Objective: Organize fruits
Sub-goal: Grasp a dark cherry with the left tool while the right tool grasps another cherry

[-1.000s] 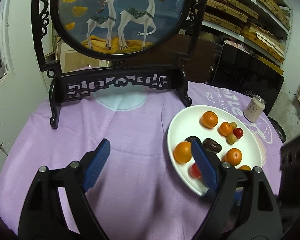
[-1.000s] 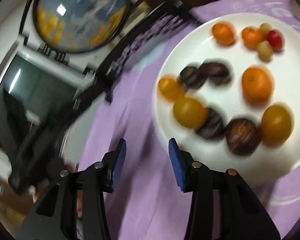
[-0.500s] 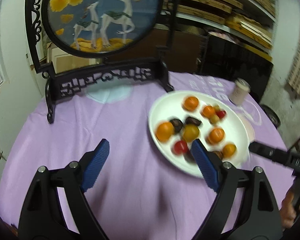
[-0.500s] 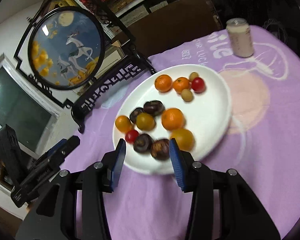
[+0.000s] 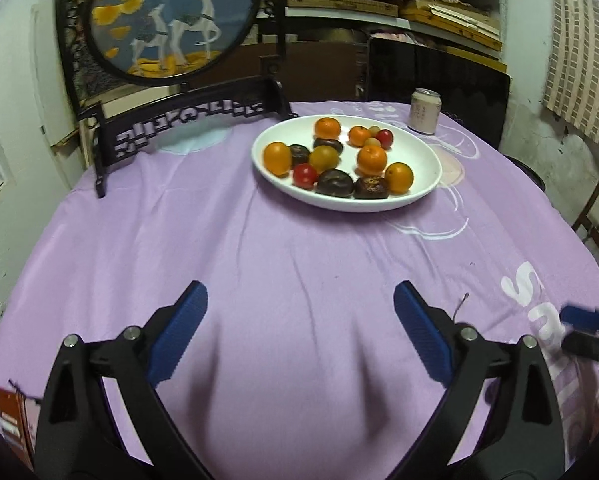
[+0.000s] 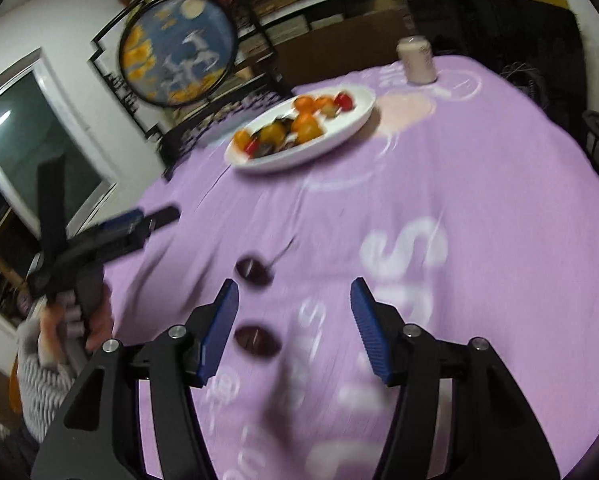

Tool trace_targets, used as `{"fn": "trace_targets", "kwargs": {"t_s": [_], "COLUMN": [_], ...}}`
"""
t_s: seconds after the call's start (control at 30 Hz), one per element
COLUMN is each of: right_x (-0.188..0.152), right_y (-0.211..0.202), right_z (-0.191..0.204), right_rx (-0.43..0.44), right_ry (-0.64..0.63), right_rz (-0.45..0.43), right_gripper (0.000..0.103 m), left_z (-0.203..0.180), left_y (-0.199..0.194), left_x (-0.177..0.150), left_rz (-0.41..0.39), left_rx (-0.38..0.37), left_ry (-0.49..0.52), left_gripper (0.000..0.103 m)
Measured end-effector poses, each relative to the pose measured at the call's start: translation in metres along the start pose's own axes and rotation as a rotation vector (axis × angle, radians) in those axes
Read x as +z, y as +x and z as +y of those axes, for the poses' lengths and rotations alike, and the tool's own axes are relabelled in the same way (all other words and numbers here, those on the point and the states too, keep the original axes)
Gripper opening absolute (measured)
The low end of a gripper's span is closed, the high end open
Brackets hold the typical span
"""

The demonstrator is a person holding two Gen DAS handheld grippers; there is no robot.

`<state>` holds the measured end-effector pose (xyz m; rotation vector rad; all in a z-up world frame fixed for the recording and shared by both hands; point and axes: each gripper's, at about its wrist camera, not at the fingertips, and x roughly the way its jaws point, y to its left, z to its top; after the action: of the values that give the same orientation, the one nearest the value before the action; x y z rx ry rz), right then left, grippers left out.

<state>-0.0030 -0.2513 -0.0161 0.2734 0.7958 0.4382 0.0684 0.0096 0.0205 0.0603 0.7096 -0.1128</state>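
Both hand-held grippers backed away from white plate [image 5: 427, 148]; fruits round.

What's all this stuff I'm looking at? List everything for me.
plate: one, white, on cloth
citrus fruits: six, orange to yellow, on plate
dark fruits: four, brown-black, on plate
small red fruits: two, on plate
small pale fruits: two, plate's far side
can: one, pale, beyond plate
cloth: one, purple, covering table
deer screen: one, blue, black stand, behind plate
dark blobs: two, on cloth, too blurred to identify
left tongs: black, blue pads, open
right tongs: same, open
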Motion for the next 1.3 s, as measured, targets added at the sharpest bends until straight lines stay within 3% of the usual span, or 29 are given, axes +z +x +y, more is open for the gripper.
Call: {"fn": "trace_targets", "kwargs": {"t_s": [0.23, 0.47, 0.6, 0.63, 0.67, 0.83, 1.03, 1.3], "right_x": [-0.02, -0.017, -0.019, -0.019, -0.019, -0.007, 0.01, 0.012], "right_y": [0.022, 0.035, 0.049, 0.054, 0.054, 0.034, 0.014, 0.008], "right_z": [0.052, 0.05, 0.059, 0.059, 0.057, 0.035, -0.005, -0.009], "right_rx": [-0.114, -0.147, -0.177, -0.174, -0.169, -0.173, -0.179, -0.18], "right_ry": [-0.284, -0.279, -0.328, -0.327, -0.318, -0.215, -0.021, 0.009], "right_rz": [0.064, 0.086, 0.125, 0.148, 0.154, 0.058, -0.011, -0.035], "right_gripper": [0.059, 0.058, 0.043, 0.032, 0.031, 0.031, 0.031, 0.031], "left_z": [0.011, 0.008, 0.004, 0.002, 0.0, -0.012, -0.053, -0.087], "left_y": [0.003, 0.002, 0.001, 0.0, 0.0, 0.002, -0.001, 0.003], "left_x": [-0.009, -0.01, -0.01, -0.01, -0.011, -0.015, -0.028, -0.037], "left_rz": [0.036, 0.041, 0.035, 0.034, 0.034, 0.041, 0.027, 0.043], "left_rx": [0.033, 0.028, 0.017, 0.016, 0.015, -0.019, -0.106, -0.167], "left_ry": [-0.03, -0.014, 0.001, 0.008, 0.013, 0.06, 0.209, 0.313], "left_gripper": [0.097, 0.098, 0.098, 0.098, 0.098, 0.098, 0.098, 0.098]}}
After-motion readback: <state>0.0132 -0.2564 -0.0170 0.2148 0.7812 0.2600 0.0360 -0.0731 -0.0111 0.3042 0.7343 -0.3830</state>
